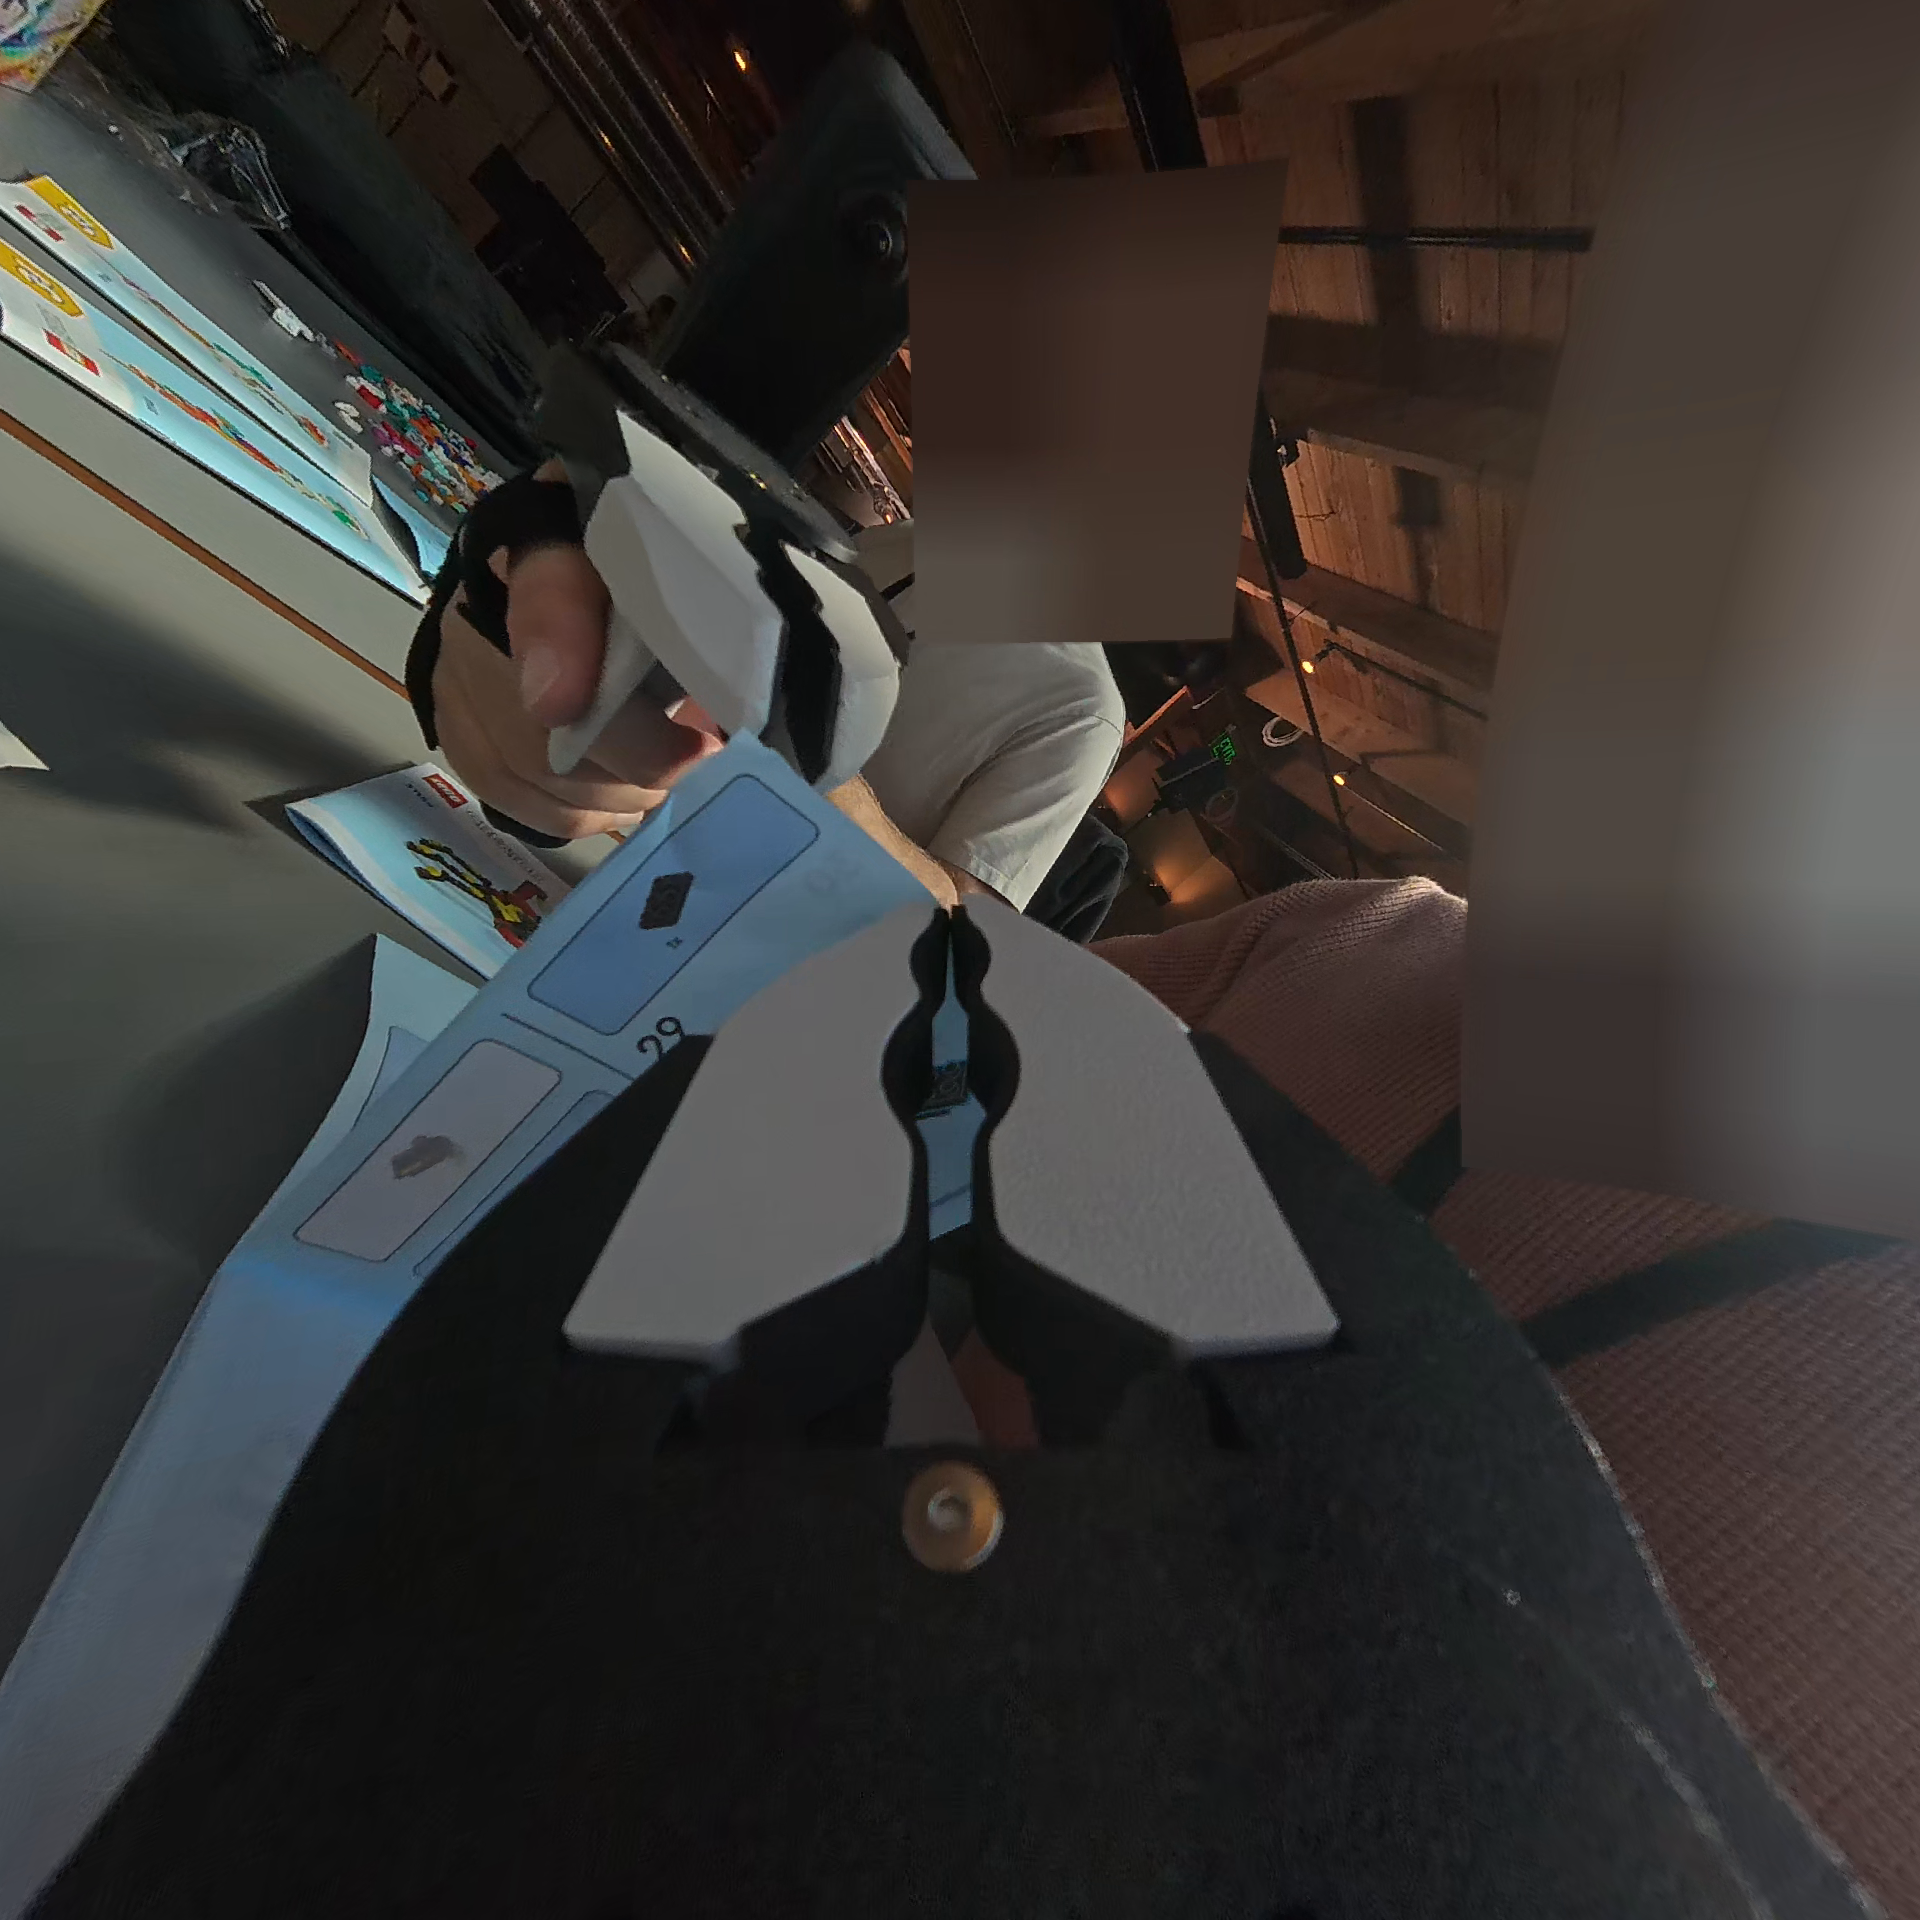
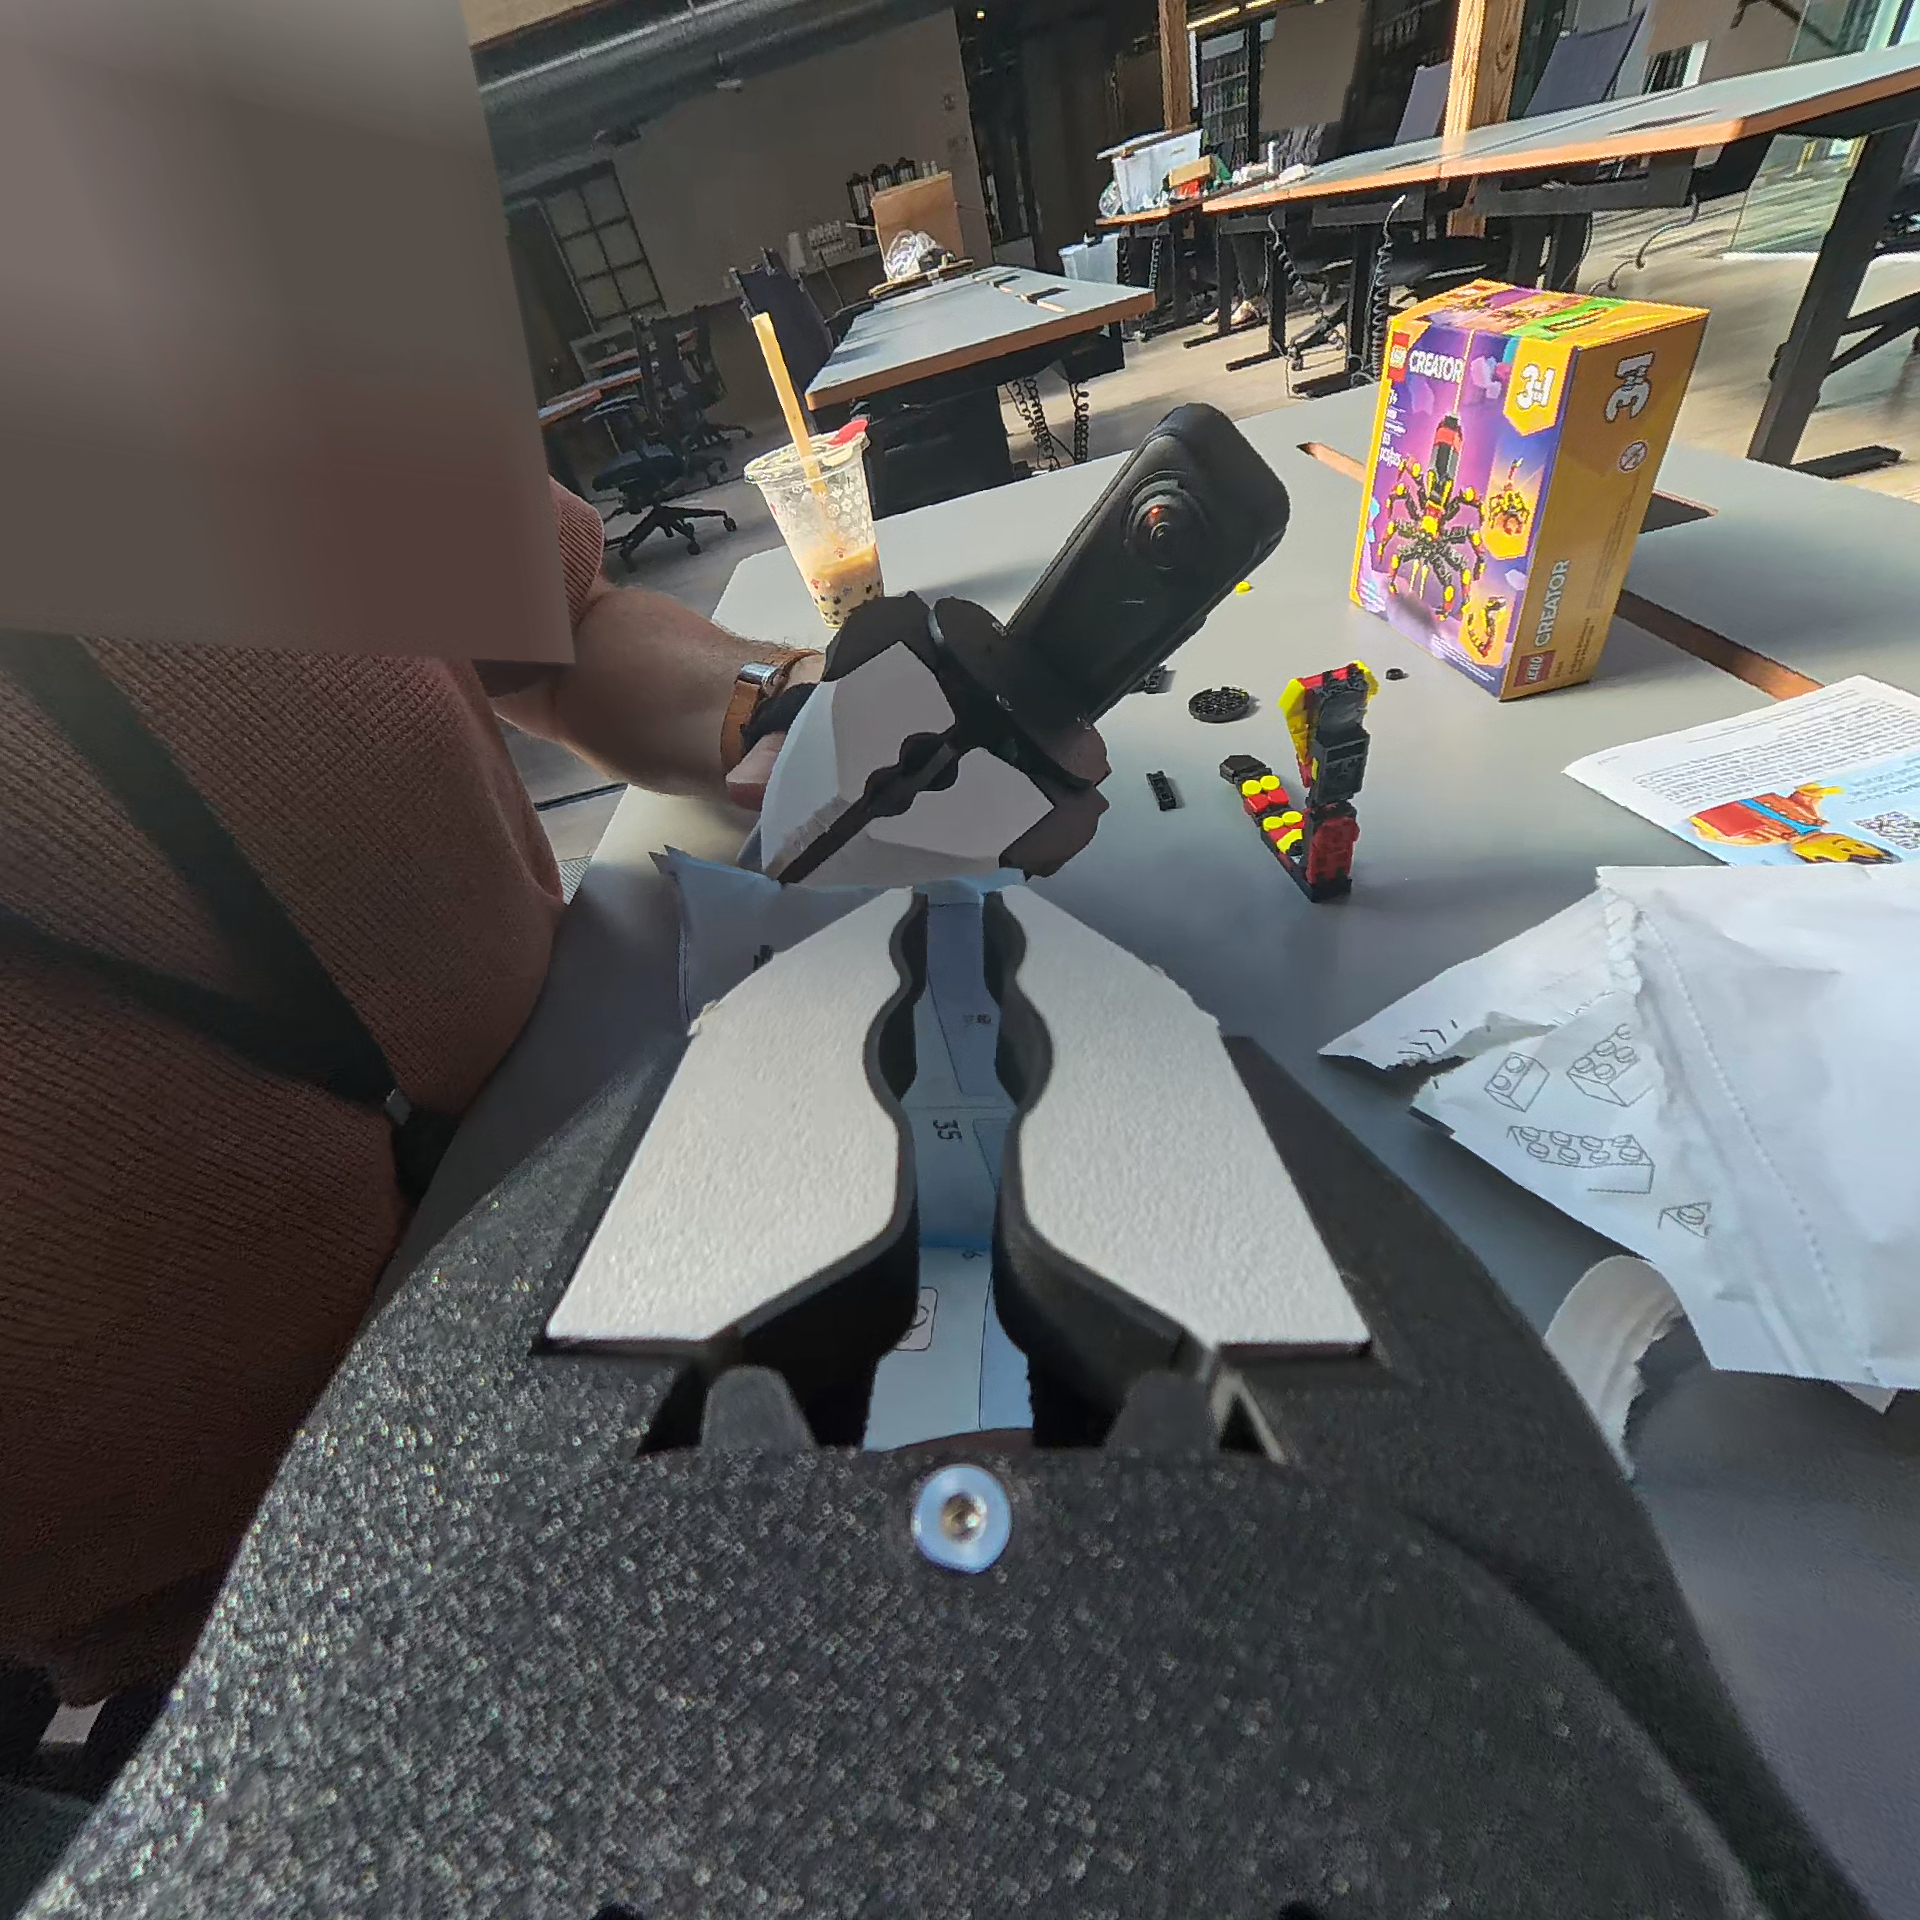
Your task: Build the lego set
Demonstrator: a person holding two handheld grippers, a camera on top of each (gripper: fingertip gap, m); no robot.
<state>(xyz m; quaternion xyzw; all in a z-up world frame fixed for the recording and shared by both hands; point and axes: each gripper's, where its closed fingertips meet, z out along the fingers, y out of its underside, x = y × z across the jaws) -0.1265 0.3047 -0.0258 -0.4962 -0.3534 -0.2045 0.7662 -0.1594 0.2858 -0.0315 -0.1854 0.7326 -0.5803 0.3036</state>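
Observation:
My left gripper [image 1: 949, 920] is shut, its tips pinching the edge of a pale blue instruction booklet page [image 1: 499, 1122] lifted off the grey table [image 1: 156, 883]. In the right wrist view the left gripper [image 2: 784, 871] sits at the page's far edge. My right gripper [image 2: 956, 904] is narrowly open over the same page [image 2: 951, 1132], which shows through the gap between its fingers. In the left wrist view the right gripper [image 1: 779, 764] has its tips at the page's top corner. A partly built red, yellow and black lego model [image 2: 1320, 779] stands on the table to the right.
A yellow and purple lego box [image 2: 1527, 488] stands at the back right. Torn white paper bags [image 2: 1714, 1122] and a leaflet [image 2: 1766, 779] lie right. Loose black pieces [image 2: 1218, 704] and a drink cup [image 2: 821, 520] lie beyond. More booklets [image 1: 208, 353] and coloured bricks [image 1: 426, 426] lie far left. The grippers are tip to tip, or close to it.

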